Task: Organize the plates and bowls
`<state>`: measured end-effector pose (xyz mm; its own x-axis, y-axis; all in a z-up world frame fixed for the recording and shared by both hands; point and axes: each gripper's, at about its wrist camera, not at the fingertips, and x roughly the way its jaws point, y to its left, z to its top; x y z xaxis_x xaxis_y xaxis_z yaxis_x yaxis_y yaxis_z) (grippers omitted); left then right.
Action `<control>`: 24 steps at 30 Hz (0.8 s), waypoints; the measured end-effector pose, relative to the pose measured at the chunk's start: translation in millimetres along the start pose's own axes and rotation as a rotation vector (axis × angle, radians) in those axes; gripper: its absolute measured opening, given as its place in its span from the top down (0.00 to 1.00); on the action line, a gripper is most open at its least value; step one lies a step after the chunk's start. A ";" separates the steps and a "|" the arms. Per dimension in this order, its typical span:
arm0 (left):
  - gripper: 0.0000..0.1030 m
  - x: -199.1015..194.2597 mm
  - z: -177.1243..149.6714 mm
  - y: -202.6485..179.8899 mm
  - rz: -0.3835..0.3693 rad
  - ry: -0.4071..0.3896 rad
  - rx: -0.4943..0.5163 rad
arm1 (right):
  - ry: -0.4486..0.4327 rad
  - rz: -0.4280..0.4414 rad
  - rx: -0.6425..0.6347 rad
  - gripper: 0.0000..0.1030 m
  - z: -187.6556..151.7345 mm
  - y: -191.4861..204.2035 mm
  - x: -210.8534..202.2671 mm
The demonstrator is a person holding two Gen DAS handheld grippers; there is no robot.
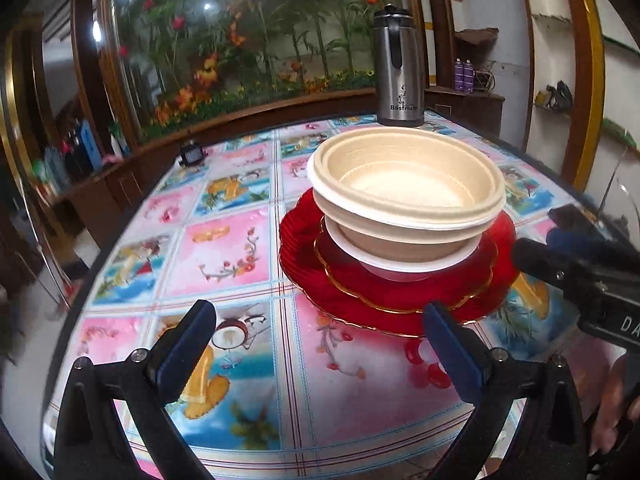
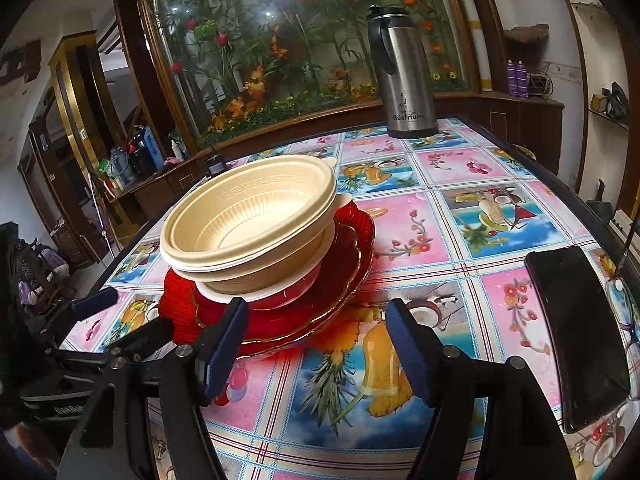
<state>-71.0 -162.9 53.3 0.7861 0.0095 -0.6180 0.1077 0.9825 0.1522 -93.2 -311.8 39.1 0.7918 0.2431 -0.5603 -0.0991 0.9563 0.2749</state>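
Hovering over bench (image 1: 224,264) | left gripper (image 1: 320,340) fingers spread wide, empty | right gripper (image 2: 316,344) likewise | cream bowls (image 1: 404,196) nested atop red plates (image 1: 384,300), ahead-right of left fingers, ahead-left of right | right fingers look nearer.

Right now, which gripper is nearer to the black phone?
Right. The right gripper is open just left of the phone lying on the table; the left gripper is further off, open on the far side of the red plates.
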 end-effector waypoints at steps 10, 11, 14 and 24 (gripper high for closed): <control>0.00 0.5 -2.3 -0.9 0.062 0.043 0.043 | -0.003 0.011 -0.011 0.16 -1.0 2.3 -0.3; 0.00 0.8 -2.3 0.3 0.067 0.045 0.038 | -0.003 0.011 -0.011 0.15 -1.2 2.7 -0.7; 0.00 2.1 -2.1 3.6 0.079 0.051 0.026 | -0.004 0.013 -0.016 0.12 -1.1 3.0 -1.1; 0.00 2.9 -2.6 3.7 0.089 0.049 0.028 | -0.008 0.013 -0.034 0.07 -1.6 7.8 -3.3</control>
<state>-69.8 -158.7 50.1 0.7625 0.1059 -0.6382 0.0569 0.9717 0.2293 -97.6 -304.9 41.9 0.7948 0.2542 -0.5510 -0.1297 0.9582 0.2550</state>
